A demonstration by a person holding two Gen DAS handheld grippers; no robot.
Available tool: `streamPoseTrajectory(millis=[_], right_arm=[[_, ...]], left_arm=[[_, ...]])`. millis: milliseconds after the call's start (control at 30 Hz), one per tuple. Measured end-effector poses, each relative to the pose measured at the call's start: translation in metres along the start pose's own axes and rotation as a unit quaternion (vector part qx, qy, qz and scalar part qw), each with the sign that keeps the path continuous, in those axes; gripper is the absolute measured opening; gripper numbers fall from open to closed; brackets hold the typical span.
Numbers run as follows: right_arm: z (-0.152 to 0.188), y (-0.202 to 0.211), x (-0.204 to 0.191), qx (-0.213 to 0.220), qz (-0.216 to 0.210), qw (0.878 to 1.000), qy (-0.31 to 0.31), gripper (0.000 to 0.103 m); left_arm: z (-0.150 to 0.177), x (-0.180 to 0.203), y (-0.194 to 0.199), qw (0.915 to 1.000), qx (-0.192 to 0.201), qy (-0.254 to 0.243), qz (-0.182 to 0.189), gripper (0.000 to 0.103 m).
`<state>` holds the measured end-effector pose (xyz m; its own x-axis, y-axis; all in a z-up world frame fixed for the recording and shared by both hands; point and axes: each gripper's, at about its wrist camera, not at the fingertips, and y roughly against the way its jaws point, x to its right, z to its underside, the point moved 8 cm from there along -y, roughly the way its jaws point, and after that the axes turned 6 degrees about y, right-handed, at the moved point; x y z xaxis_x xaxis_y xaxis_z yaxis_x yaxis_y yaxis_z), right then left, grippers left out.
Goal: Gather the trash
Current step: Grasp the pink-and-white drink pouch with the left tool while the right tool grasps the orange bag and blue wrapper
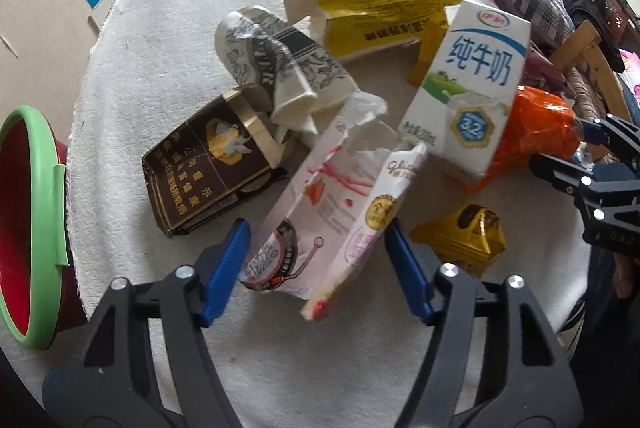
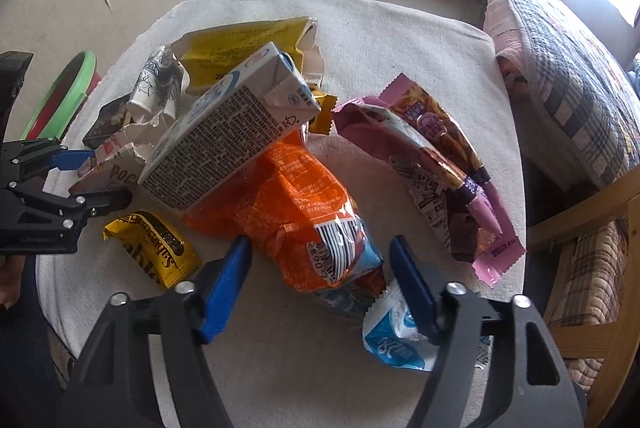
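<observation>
Both grippers pointed steeply down over the cloth-covered table, the left gripper half-open astride the torn pink box mid-table, the right gripper half-open astride the orange bag near the front edge.

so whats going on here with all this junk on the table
A person is clearing trash off a cloth-covered table with two hand-held grippers. The left gripper straddles a torn pink-and-white box, and the right gripper straddles an orange snack bag; neither is clamped yet. A green-rimmed bin waits at the table's edge.
</observation>
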<state>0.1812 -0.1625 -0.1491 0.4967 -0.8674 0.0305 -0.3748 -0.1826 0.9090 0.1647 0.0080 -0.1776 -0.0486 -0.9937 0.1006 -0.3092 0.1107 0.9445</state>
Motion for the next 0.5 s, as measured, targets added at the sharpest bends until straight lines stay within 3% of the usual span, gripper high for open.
streamPoseTrajectory(millis=[267,500], right_arm=[[0.002,0.009,-0.001,0.006,-0.008,1.000,-0.003,0.049],[0.002,0.024,-0.001,0.013,-0.011,1.000,-0.015,0.048]], left_arm=[[0.003,-0.004,0.015,0.9998,0.004,0.011,0.014,0.048],[0.008,0.005,0.027,0.9992,0.003,0.015,0.038,0.038]])
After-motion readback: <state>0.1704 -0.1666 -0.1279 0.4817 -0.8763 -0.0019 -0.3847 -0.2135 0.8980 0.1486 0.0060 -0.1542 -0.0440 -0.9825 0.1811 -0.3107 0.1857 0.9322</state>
